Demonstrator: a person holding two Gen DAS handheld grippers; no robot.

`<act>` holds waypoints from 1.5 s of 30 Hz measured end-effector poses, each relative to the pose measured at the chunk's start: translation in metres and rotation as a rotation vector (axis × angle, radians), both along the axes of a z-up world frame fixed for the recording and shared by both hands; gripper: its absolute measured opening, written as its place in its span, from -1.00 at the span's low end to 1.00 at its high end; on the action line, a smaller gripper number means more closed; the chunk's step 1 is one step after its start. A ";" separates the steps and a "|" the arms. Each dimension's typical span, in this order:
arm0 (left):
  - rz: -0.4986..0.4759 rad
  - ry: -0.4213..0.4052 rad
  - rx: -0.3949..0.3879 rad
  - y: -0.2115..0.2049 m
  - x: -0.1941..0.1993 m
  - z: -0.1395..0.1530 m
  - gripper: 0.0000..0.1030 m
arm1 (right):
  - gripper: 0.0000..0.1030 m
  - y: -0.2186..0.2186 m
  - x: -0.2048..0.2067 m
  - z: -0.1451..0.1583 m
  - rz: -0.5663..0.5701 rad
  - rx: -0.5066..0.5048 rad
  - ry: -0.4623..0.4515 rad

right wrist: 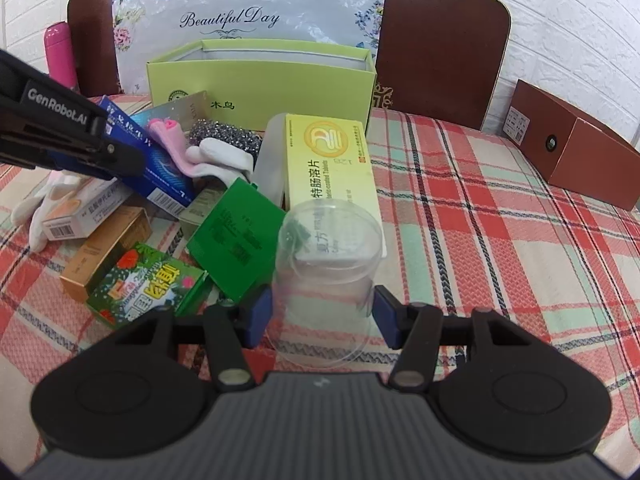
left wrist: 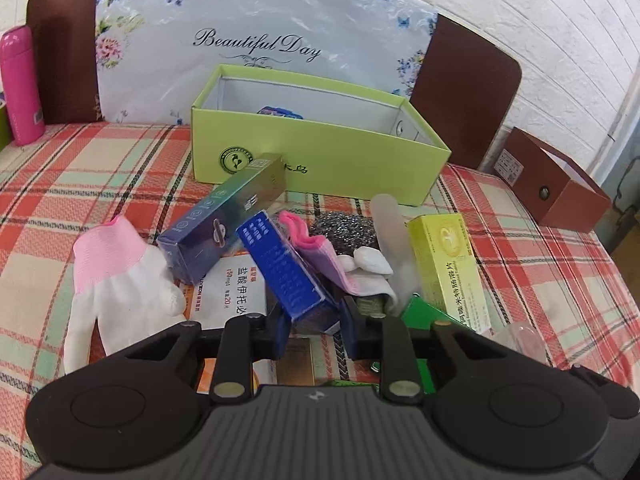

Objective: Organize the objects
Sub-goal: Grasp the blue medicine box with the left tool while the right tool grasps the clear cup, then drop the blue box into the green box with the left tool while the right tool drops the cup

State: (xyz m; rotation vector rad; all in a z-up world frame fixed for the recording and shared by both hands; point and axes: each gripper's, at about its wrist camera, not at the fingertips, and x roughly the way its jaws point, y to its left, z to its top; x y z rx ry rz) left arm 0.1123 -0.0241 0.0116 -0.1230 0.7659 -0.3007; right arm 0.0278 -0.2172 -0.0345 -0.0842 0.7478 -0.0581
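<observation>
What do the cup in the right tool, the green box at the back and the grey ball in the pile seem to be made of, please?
The cup looks like thin clear plastic: the yellow carton shows through its wall. The green box appears to be matte printed cardboard, with folded edges and a white inside. The grey ball seems a steel-wool scourer: tangled, glinting strands.

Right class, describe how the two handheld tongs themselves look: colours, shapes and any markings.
Both tongs, left and right, have a matt black body with a ribbed grey centre, two round black discs at the sides, black link bars with silver rivets, and blue pads. The left one's side reads "GenRobot.AI" in white.
</observation>
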 end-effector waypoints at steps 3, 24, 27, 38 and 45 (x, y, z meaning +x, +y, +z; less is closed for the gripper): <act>0.006 -0.005 0.015 -0.004 -0.001 0.001 -0.48 | 0.06 -0.002 -0.001 -0.001 0.001 0.010 -0.004; 0.108 0.057 -0.106 0.018 0.021 -0.003 -0.66 | 0.00 -0.017 -0.014 -0.001 0.003 0.105 -0.025; 0.077 0.000 -0.088 0.017 0.007 0.011 -0.67 | 0.00 -0.018 -0.017 0.011 0.020 0.124 -0.043; -0.010 -0.209 -0.138 0.023 -0.007 0.077 -0.67 | 0.00 -0.025 0.008 0.072 0.120 0.190 -0.157; -0.028 -0.297 -0.164 0.016 0.026 0.108 -0.67 | 0.00 -0.029 0.072 0.104 0.135 0.148 -0.221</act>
